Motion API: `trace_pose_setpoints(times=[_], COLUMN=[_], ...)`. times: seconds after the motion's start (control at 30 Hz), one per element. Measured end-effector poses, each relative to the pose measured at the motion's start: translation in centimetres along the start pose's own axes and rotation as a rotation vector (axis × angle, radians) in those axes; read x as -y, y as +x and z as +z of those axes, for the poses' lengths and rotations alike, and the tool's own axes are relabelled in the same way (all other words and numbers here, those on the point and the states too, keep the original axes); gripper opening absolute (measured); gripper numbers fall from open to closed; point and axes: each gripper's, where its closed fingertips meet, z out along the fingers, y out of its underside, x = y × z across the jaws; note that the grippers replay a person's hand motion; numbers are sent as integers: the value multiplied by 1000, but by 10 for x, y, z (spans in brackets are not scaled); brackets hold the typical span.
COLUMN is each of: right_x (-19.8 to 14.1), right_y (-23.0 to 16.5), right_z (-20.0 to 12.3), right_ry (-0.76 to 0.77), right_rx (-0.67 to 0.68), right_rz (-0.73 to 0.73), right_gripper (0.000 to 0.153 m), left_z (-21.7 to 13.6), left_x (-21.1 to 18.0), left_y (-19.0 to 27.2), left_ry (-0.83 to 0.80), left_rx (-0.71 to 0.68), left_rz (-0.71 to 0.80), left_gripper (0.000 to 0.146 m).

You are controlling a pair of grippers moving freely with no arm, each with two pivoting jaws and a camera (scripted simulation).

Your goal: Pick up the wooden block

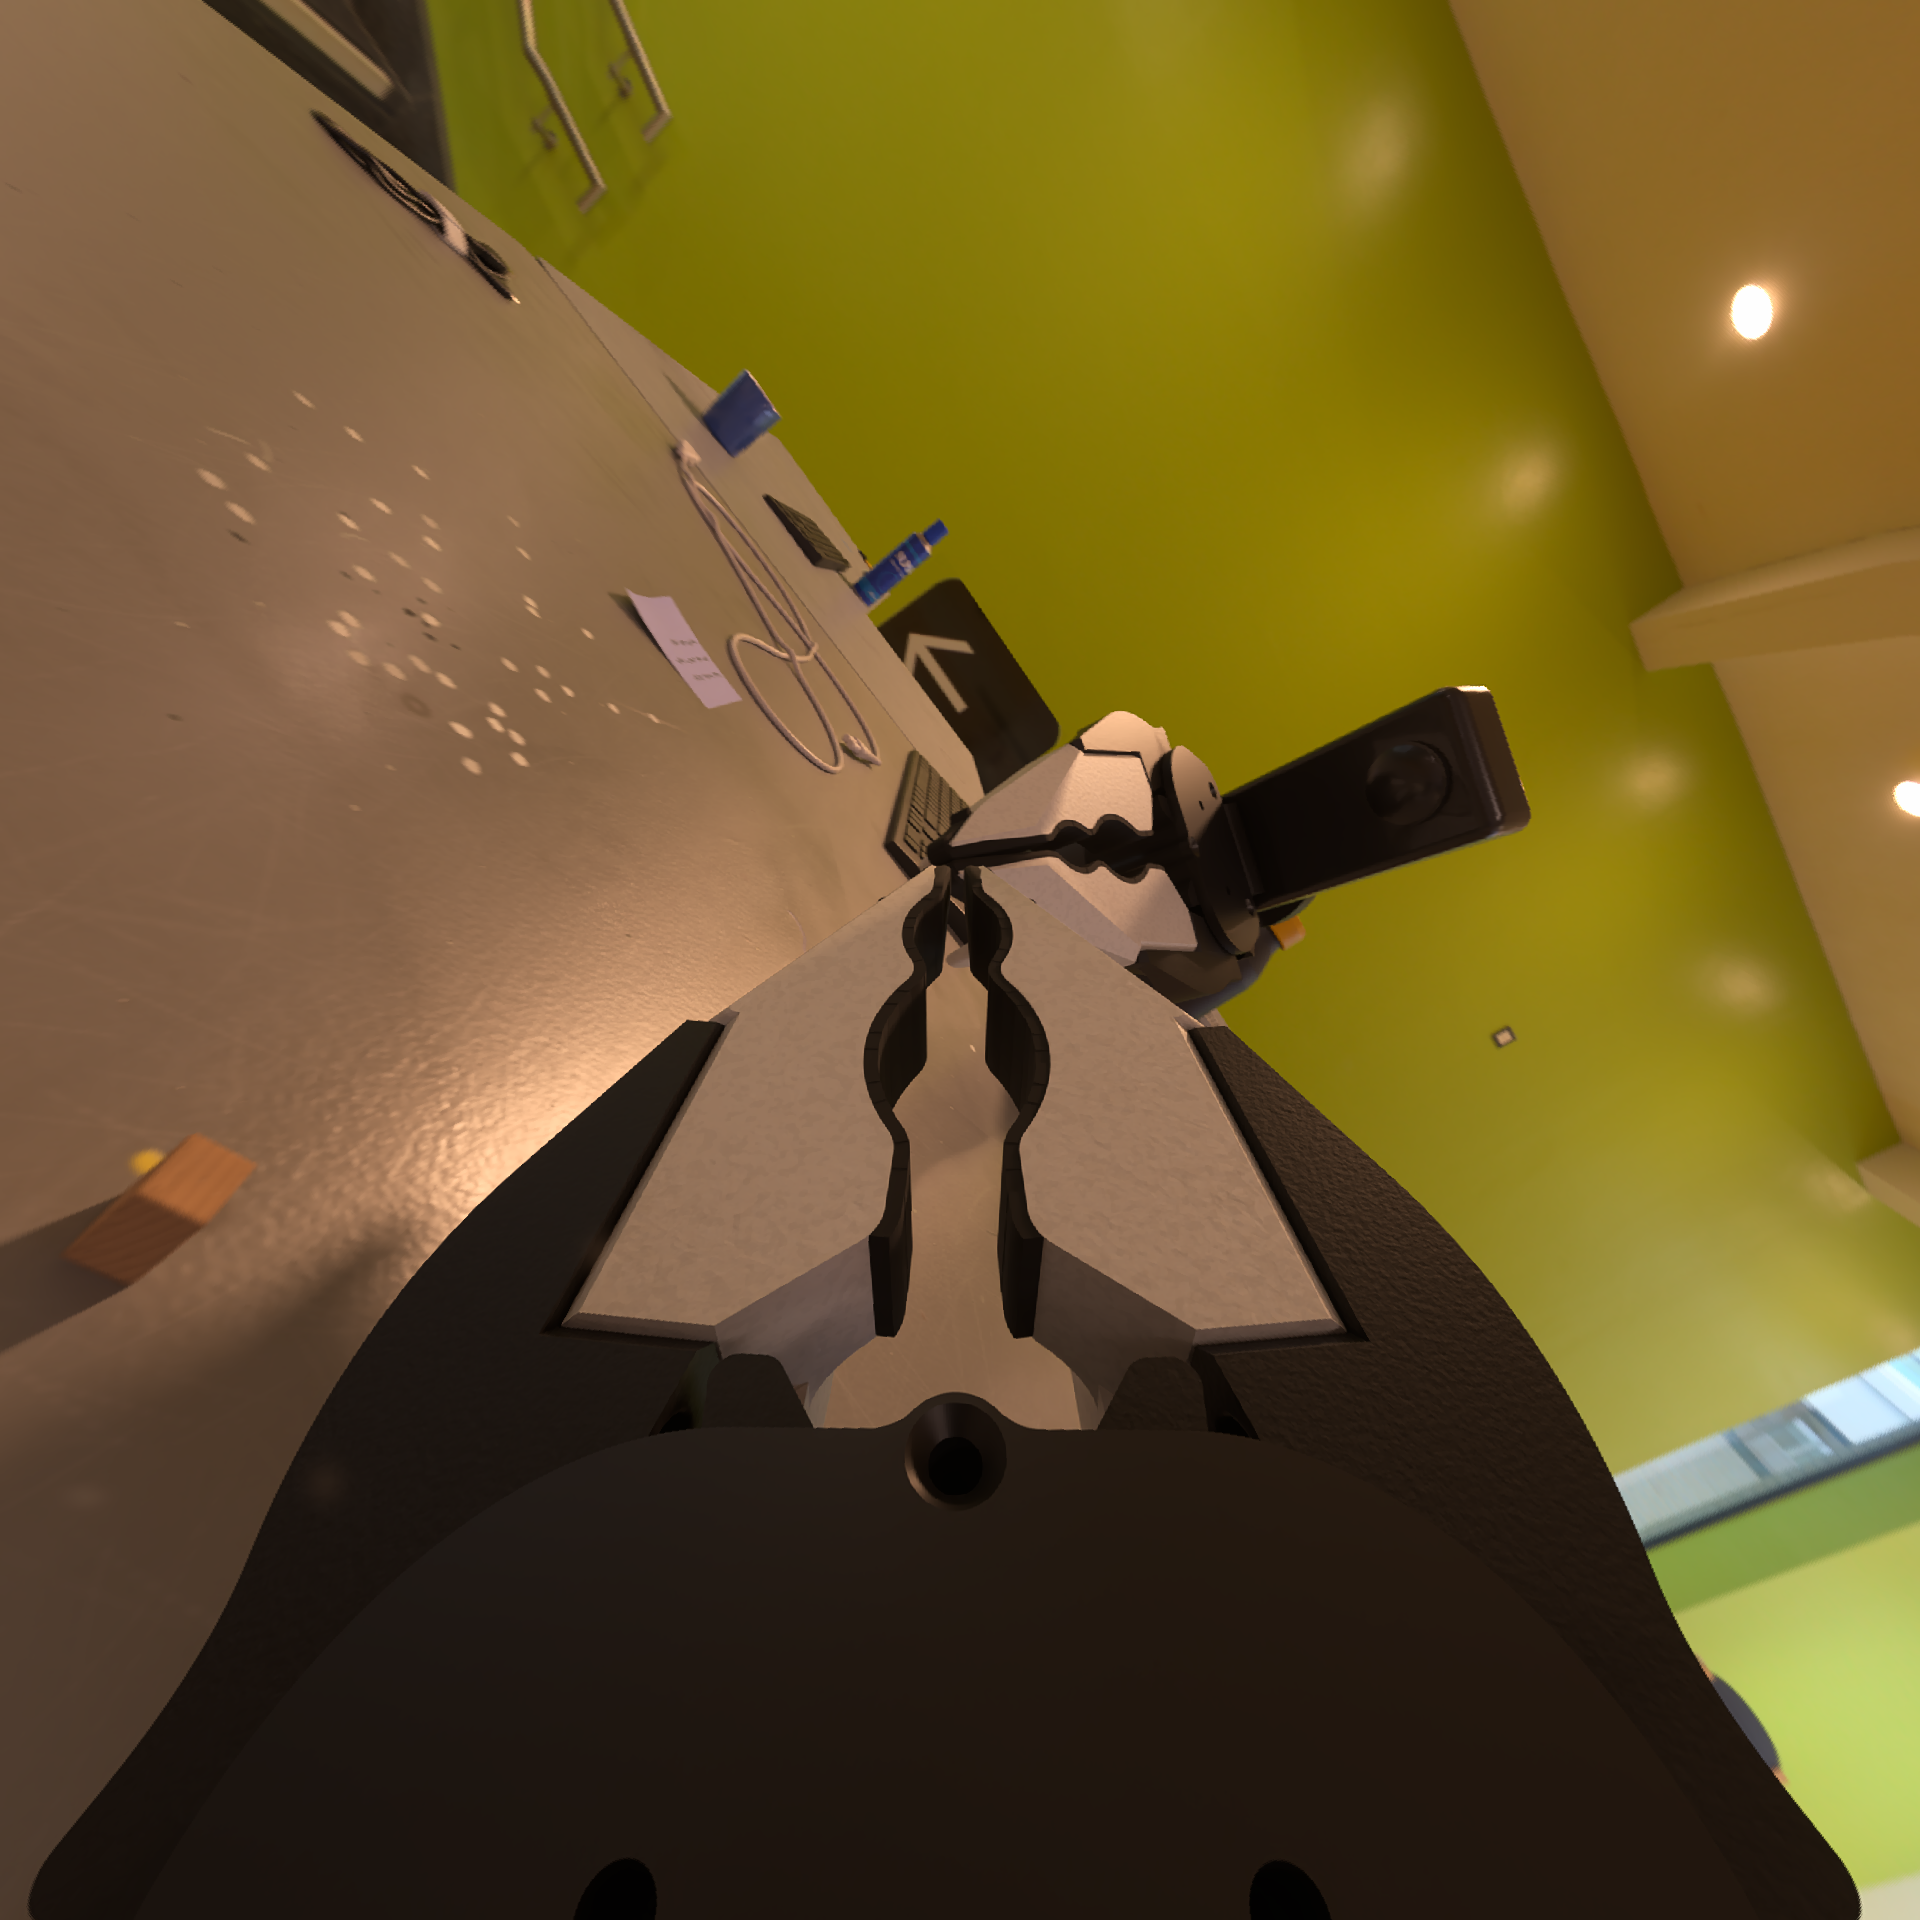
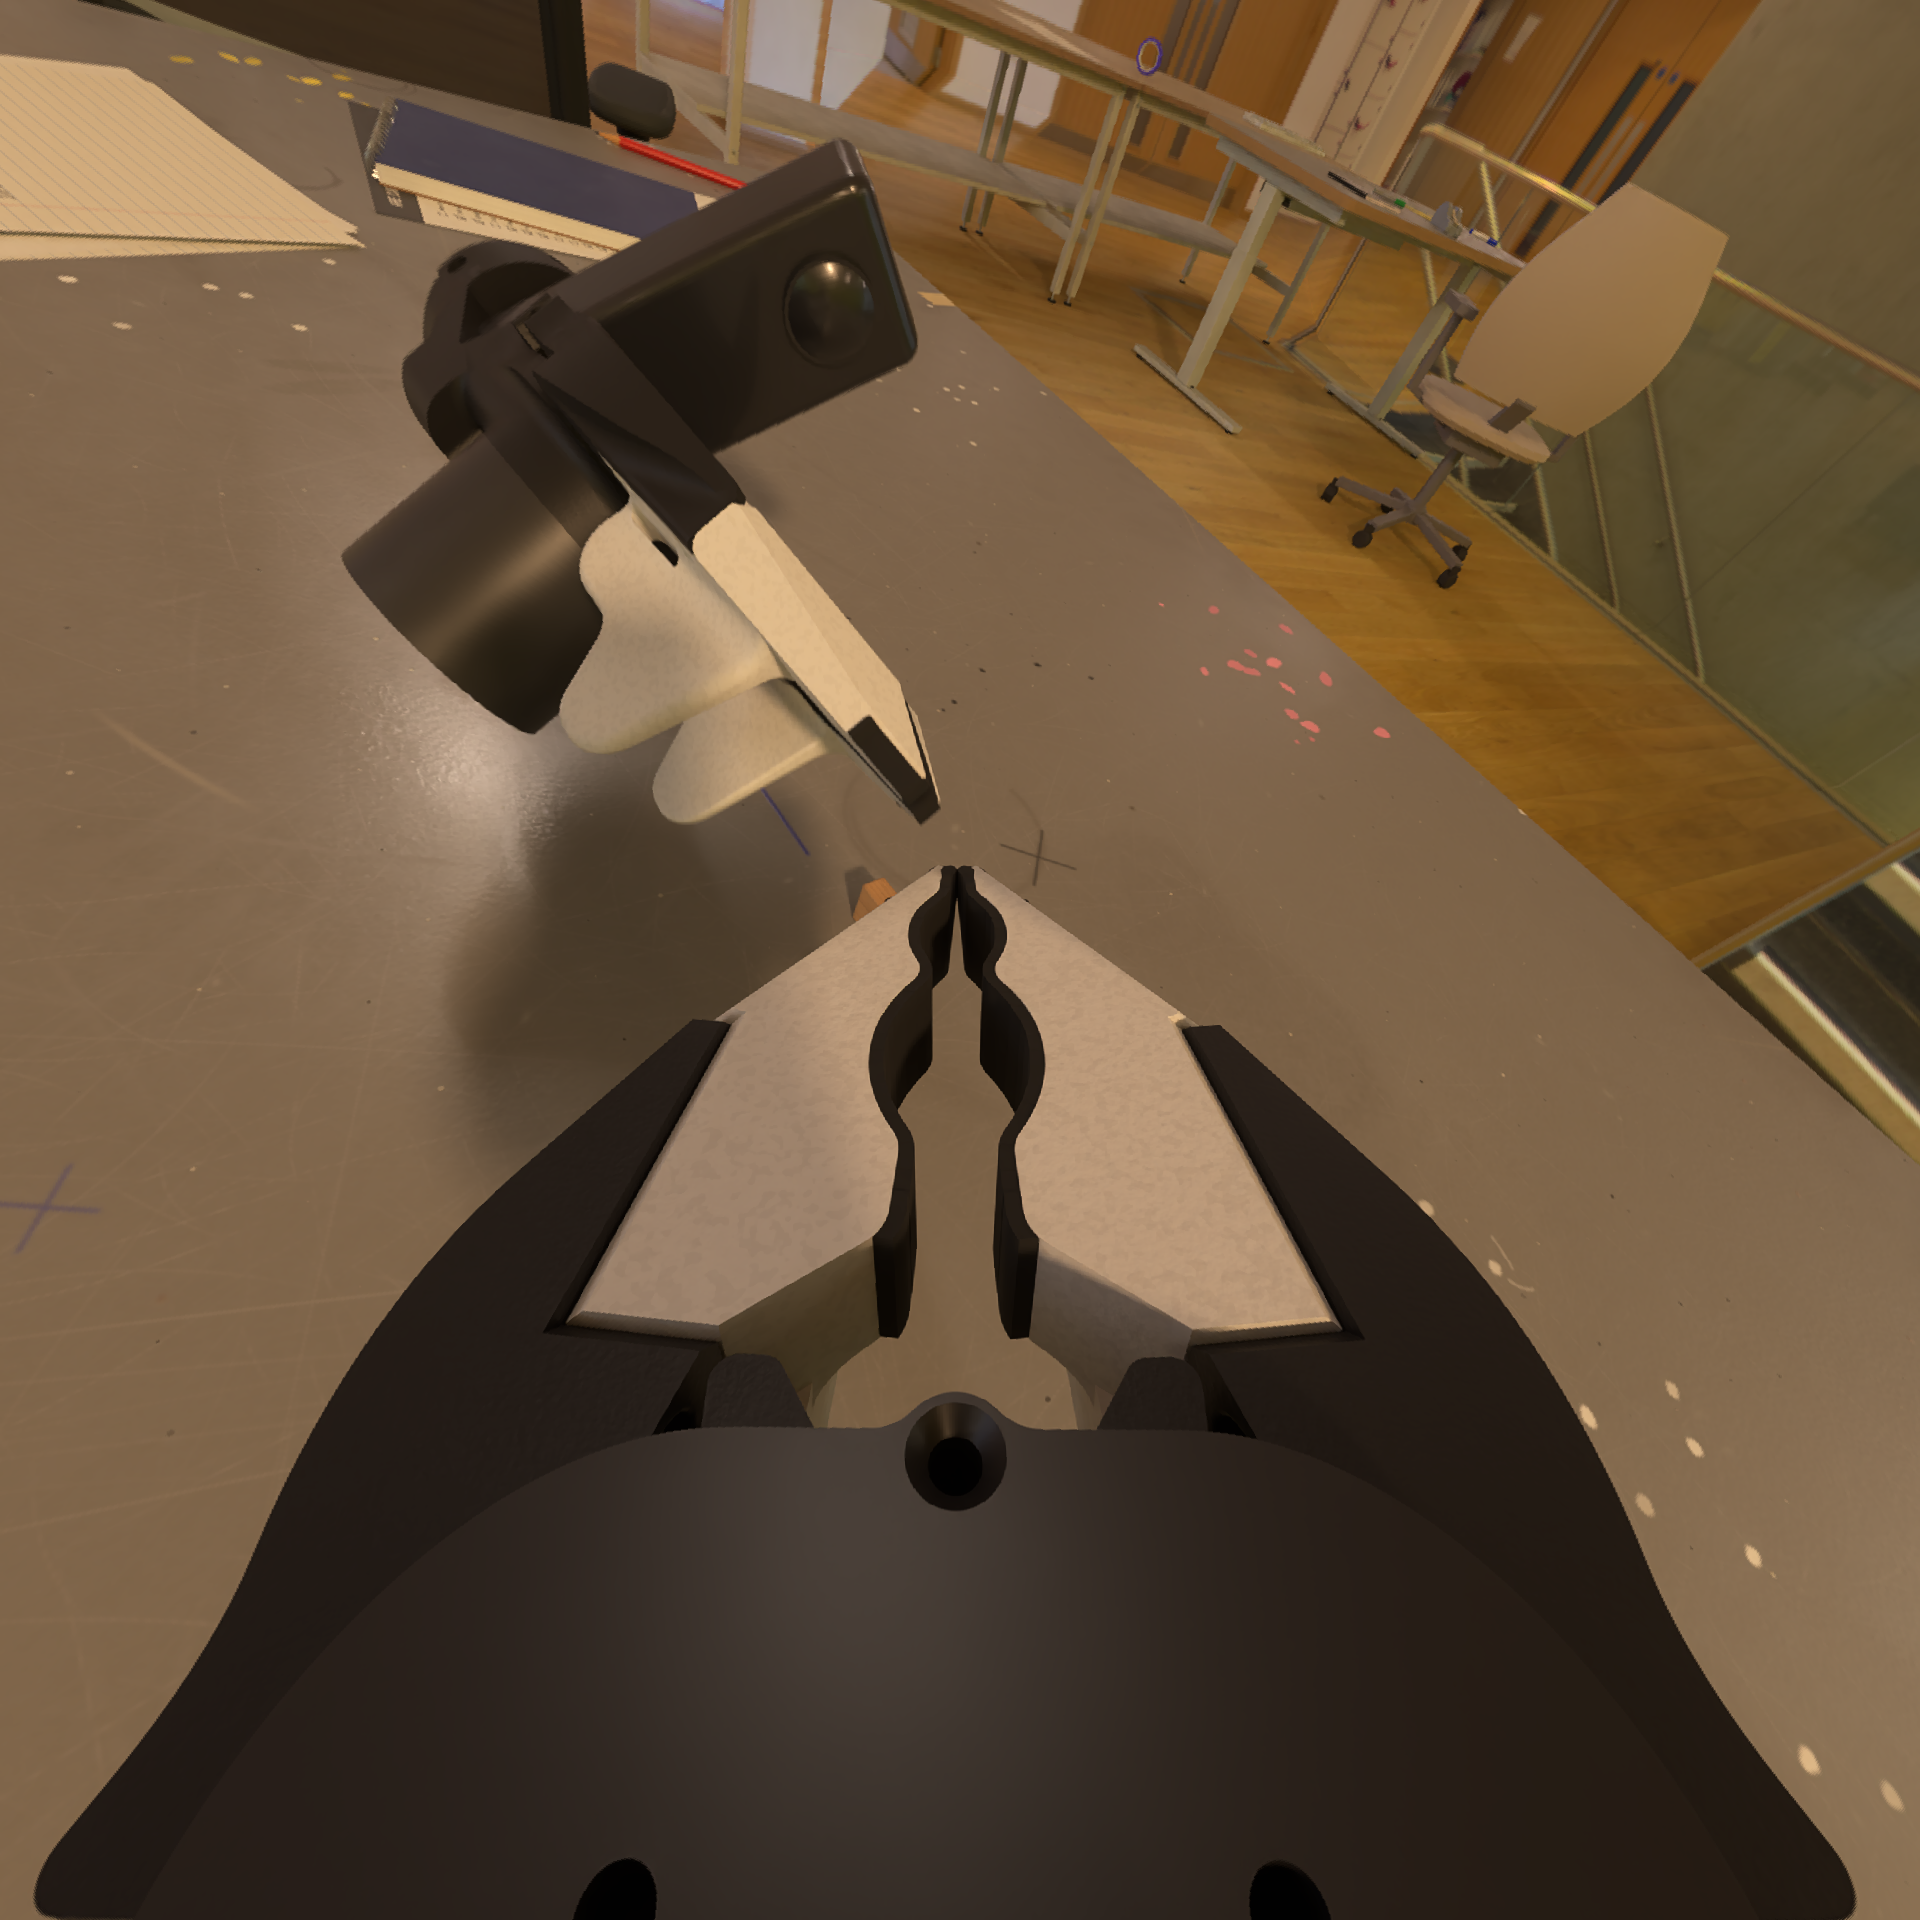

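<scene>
The wooden block (image 1: 158,1210) lies on the grey table, far to the left of my left gripper (image 1: 957,878), which is shut and empty above the table. In the right wrist view only a small corner of the block (image 2: 876,894) shows, just left of my right gripper (image 2: 957,875), which is shut and empty. The right gripper also shows in the left wrist view (image 1: 940,850), tip to tip with the left one. The left gripper shows in the right wrist view (image 2: 920,805), shut, hovering just beyond the block.
The table (image 1: 312,831) carries a white cable (image 1: 774,644), a paper note (image 1: 686,649), a blue cup (image 1: 741,414), a blue bottle (image 1: 899,564) and a keyboard (image 1: 925,810). A notepad (image 2: 135,156), a blue notebook (image 2: 520,182) and a red pencil (image 2: 675,161) lie far back. The table edge (image 2: 1351,727) runs to the right.
</scene>
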Motion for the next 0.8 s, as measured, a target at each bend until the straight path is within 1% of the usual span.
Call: trace_pose_setpoints(times=[0.07, 0.2, 0.3, 0.4, 0.53, 0.67, 0.73, 0.8], right_x=[-2, -11, -22, -31, -46, -56, -60, -65], right_y=[3, 13, 13, 5, -8, -17, -23, -26], right_z=[-1, 0, 6, 20, 54, 88, 97, 104], right_ry=[-7, -54, -118, -182, -300, -419, -464, -499], right_rx=[-1, 15, 81, 198, 405, 564, 635, 674], right_rz=[4, 15, -6, -83, -195, -218, -210, -211], right_gripper=[0, 0, 0, 3, 9, 15, 15, 16], left_z=[-6, -23, -41, -59, -72, -75, -78, -82], left_x=[6, 26, 41, 54, 62, 60, 61, 63], left_y=[-5, -14, -24, -34, -43, -50, -54, -55], left_ry=[21, 97, 141, 151, 154, 134, 115, 99], left_rx=[33, 114, 212, 333, 440, 497, 533, 560], left_rz=[8, 56, 111, 192, 271, 319, 360, 406], left_gripper=[0, 0, 0, 0, 0, 0, 0, 0])
